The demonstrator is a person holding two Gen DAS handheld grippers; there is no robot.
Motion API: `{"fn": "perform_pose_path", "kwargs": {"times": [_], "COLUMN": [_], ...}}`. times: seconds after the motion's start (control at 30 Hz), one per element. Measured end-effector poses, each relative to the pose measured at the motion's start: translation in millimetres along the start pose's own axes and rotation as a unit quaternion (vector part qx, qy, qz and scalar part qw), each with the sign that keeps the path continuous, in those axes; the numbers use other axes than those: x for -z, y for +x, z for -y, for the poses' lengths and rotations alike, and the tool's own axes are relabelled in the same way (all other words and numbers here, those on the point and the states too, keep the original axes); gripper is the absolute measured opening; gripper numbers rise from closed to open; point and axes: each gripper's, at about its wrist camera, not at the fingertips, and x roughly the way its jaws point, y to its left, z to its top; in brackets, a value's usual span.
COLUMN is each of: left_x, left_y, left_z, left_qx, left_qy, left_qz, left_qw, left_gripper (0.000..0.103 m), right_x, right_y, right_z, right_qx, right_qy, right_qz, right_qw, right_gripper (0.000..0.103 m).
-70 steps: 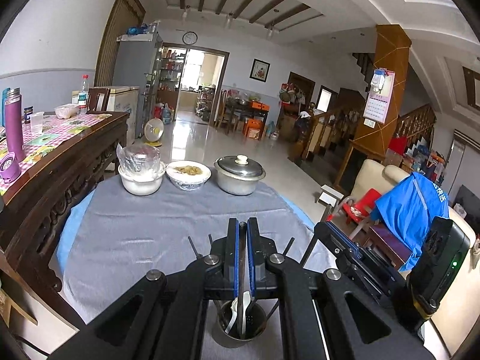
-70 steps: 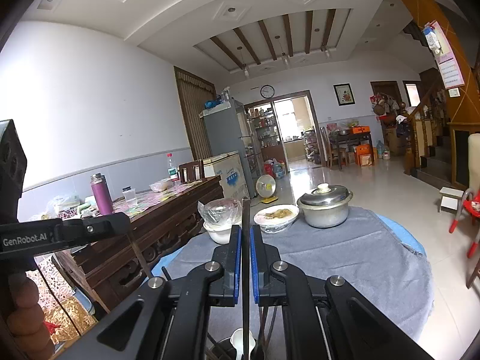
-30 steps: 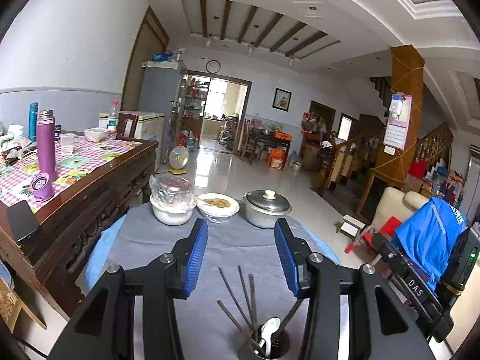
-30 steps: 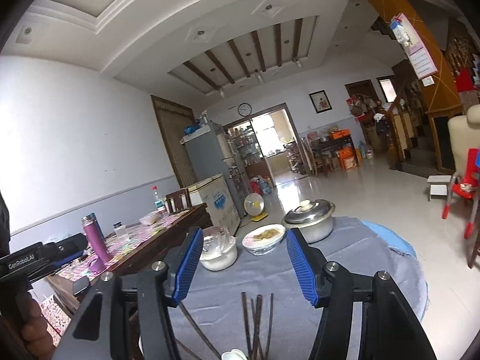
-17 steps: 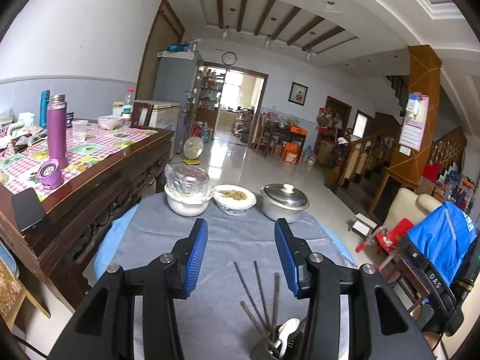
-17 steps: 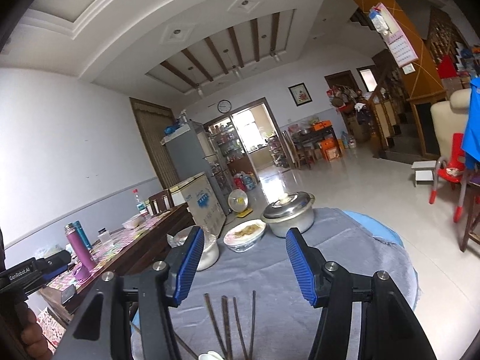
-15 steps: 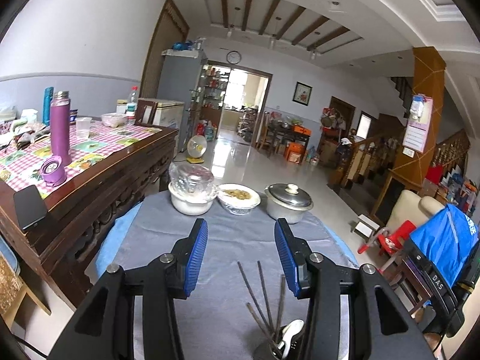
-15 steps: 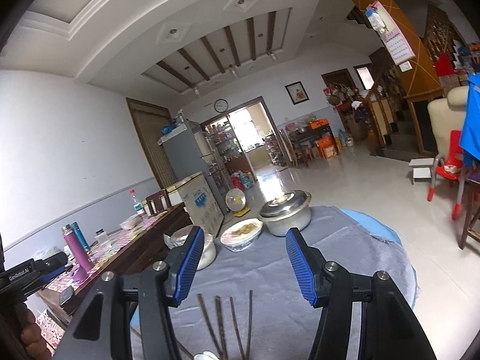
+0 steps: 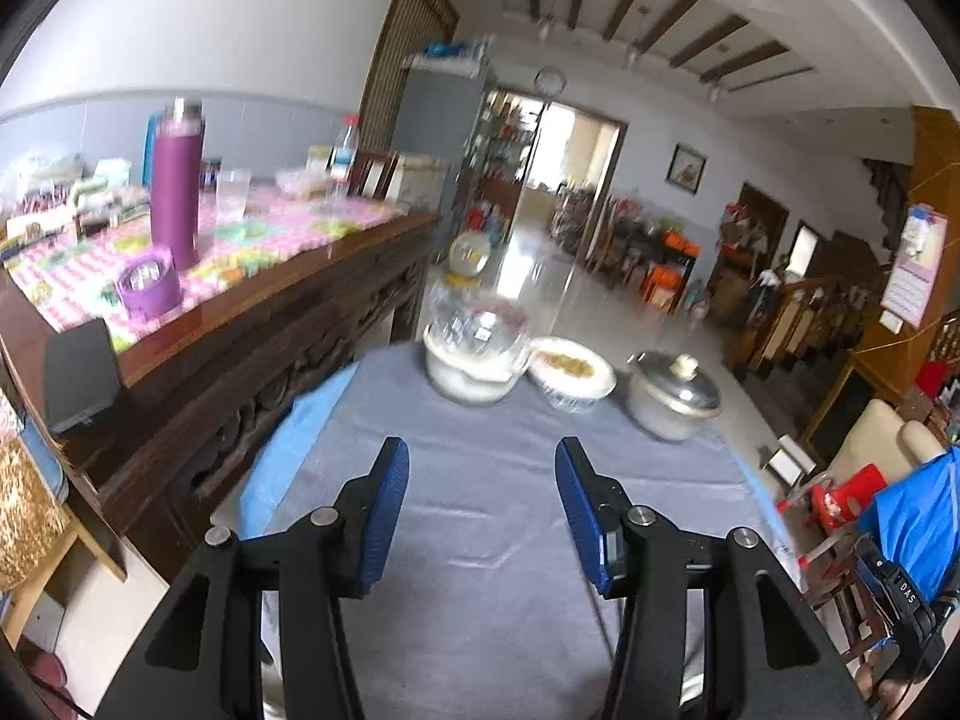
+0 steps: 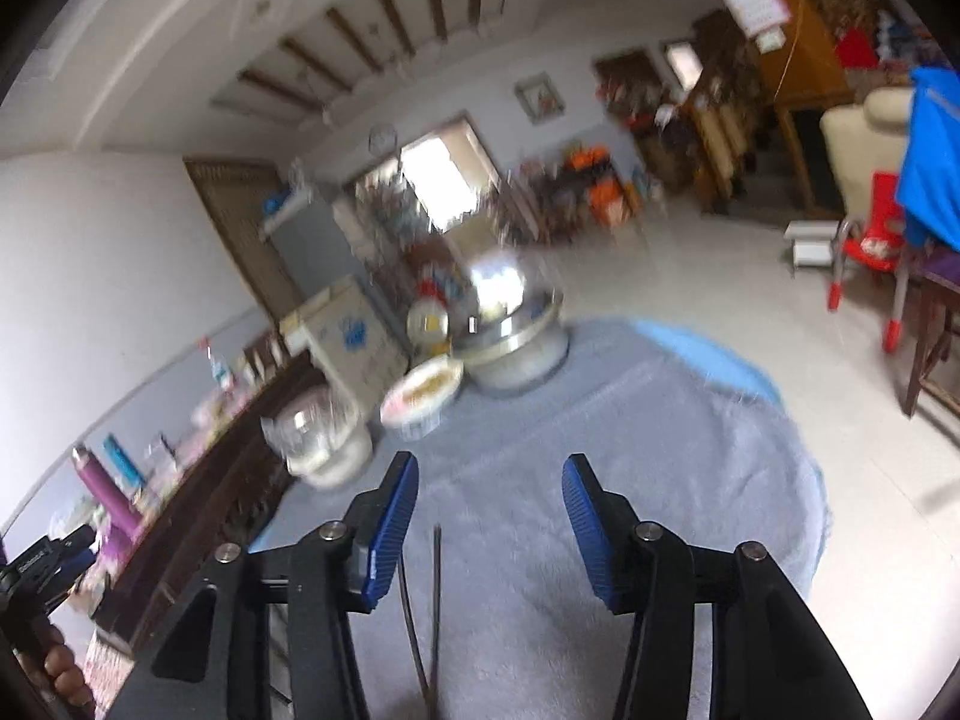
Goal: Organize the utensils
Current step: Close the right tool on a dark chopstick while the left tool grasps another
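Note:
My left gripper [image 9: 482, 516] hovers over the grey tablecloth [image 9: 480, 630]. Its blue pads stand apart, the jaws are opening, and nothing is between them. No utensil holder shows in the left wrist view. In the blurred right wrist view, my right gripper [image 10: 489, 531] also hangs above the cloth [image 10: 660, 468]. Its jaws are closing but still wide. Two dark chopsticks [image 10: 435, 600] rise from the bottom edge, close to the left finger. Neither pad touches them. What the chopsticks stand in is hidden below the frame.
At the table's far end sit a plastic-covered white bowl [image 9: 474, 354], a bowl of food [image 9: 570, 372] and a lidded steel pot [image 9: 675, 402]. A carved wooden sideboard [image 9: 270, 324] with a purple flask [image 9: 174, 180] runs along the left. Chairs [image 9: 912, 516] stand to the right.
Both grippers let go of their chopsticks and opened. Both views then swung and dipped: the holder with its spoon left the left view, and only chopstick tips remain in the right view.

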Motion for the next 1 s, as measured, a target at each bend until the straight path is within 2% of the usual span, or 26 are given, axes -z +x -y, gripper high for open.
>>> {"fn": "perform_pose_path", "kwargs": {"times": [0.13, 0.3, 0.37, 0.43, 0.5, 0.67, 0.83, 0.9, 1.0], "left_x": [10, 32, 41, 53, 62, 72, 68, 65, 61], "left_y": [46, 91, 111, 137, 155, 178, 197, 201, 209], "left_z": [-13, -11, -7, 2, 7, 20, 23, 23, 25], "left_qx": [-0.004, 0.001, 0.010, 0.025, 0.029, 0.037, 0.036, 0.040, 0.058], "left_qy": [-0.015, -0.012, 0.001, 0.024, 0.034, 0.055, 0.068, 0.069, 0.062], "left_qz": [-0.059, -0.128, -0.161, -0.212, -0.246, -0.279, -0.295, -0.298, -0.307], "left_qw": [0.9982, 0.9917, 0.9870, 0.9766, 0.9682, 0.9579, 0.9525, 0.9511, 0.9479], "left_gripper": [0.052, 0.052, 0.052, 0.052, 0.052, 0.052, 0.052, 0.052, 0.052], "right_x": [5, 22, 31, 39, 46, 61, 70, 73, 79], "right_y": [54, 123, 151, 179, 206, 256, 299, 312, 326], "right_z": [6, 0, -9, -21, -36, -72, -91, -94, -95], "right_qx": [-0.015, -0.025, -0.033, -0.037, -0.035, -0.024, 0.001, 0.015, 0.035], "right_qy": [-0.006, -0.024, -0.036, -0.054, -0.076, -0.131, -0.151, -0.156, -0.162], "right_qz": [-0.087, -0.180, -0.220, -0.256, -0.283, -0.320, -0.341, -0.350, -0.365], "right_qw": [0.996, 0.983, 0.974, 0.965, 0.955, 0.938, 0.928, 0.924, 0.916], "right_gripper": [0.041, 0.041, 0.041, 0.041, 0.041, 0.041, 0.026, 0.026, 0.012]}}
